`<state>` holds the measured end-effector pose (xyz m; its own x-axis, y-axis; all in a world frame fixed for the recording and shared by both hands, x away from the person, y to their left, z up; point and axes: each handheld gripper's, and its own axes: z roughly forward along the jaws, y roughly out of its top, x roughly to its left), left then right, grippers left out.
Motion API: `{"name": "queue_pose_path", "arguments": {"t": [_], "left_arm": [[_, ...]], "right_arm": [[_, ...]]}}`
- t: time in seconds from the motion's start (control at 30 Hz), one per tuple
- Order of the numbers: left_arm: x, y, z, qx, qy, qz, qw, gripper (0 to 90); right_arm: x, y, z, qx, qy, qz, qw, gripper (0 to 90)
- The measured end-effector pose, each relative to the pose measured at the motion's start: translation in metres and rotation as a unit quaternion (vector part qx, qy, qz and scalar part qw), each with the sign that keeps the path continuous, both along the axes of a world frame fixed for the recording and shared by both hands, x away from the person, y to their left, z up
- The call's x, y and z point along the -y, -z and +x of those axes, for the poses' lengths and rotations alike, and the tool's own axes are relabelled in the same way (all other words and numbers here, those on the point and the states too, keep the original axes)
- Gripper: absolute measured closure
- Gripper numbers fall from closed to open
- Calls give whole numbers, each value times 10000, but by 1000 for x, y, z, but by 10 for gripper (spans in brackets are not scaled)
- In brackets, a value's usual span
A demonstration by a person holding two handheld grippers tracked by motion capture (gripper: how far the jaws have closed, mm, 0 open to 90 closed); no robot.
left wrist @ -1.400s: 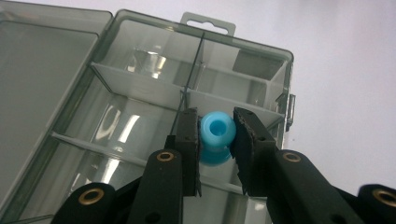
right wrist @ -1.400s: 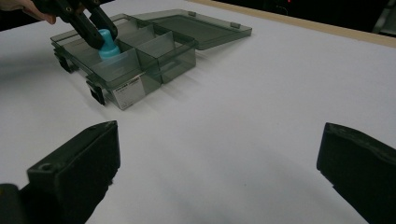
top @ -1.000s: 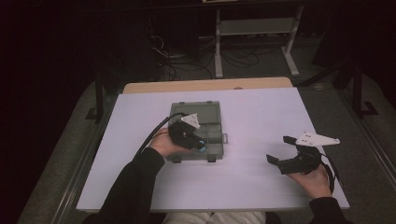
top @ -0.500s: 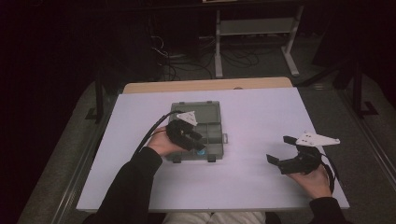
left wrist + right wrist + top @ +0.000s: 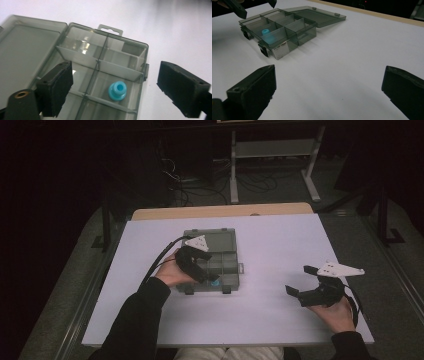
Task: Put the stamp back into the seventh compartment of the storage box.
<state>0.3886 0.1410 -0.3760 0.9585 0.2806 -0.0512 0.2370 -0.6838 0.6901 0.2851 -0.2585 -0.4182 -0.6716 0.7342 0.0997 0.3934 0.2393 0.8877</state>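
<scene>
Blue part dropped in the organiser box, left gripper letting go.

Left gripper (image 5: 113, 87) jaws have just been opening, wide now, nothing clamped; blue grommet (image 5: 117, 90) sits loose in a near compartment of the box (image 5: 100, 62). Lid not yet closed. Right gripper (image 5: 328, 95) gapes empty over worktop (image 5: 270, 250); its view shows box latches and label.

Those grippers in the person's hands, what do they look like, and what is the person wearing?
Both are black, pistol-like tools. The left gripper and the right gripper each carry a pale grey three-cornered plate on top. The jaws are chunky black blocks with rough pads and small screw holes. A black cable loops back from the left one. The person wears dark long sleeves.
</scene>
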Motion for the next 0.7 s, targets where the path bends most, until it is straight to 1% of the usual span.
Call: {"name": "queue_pose_path", "arguments": {"t": [0.07, 0.13, 0.17, 0.23, 0.3, 0.4, 0.53, 0.7], "left_arm": [[-1, -2, -1, -46, -26, -67, 10000, 81], [-2, -3, -1, -50, -70, -63, 9999, 35], [-3, -3, -1, -39, -100, -73, 9999, 19], [-5, -5, -1, 44, -176, -102, 9998, 0], [-8, -6, -1, 108, -257, -177, 9995, 0], [-14, -8, -2, 119, -309, -244, 9992, 0], [-21, -10, -3, 122, -342, -331, 9988, 0], [-28, -13, -5, 163, -351, -377, 9985, 0]], "right_arm": [[0, 0, 0, 6, -5, 1, 10000, 0], [0, 0, 0, -4, 0, 3, 10000, 0], [0, 0, 0, -4, 0, 7, 10000, 0], [0, 0, 0, -7, -2, 8, 10000, 0], [0, 0, 0, -11, 0, 11, 10000, 0], [0, 0, 0, -10, 2, 7, 10000, 0], [0, 0, 0, -7, 6, -3, 10000, 0], [0, 0, 0, -10, 4, -4, 10000, 0]]}}
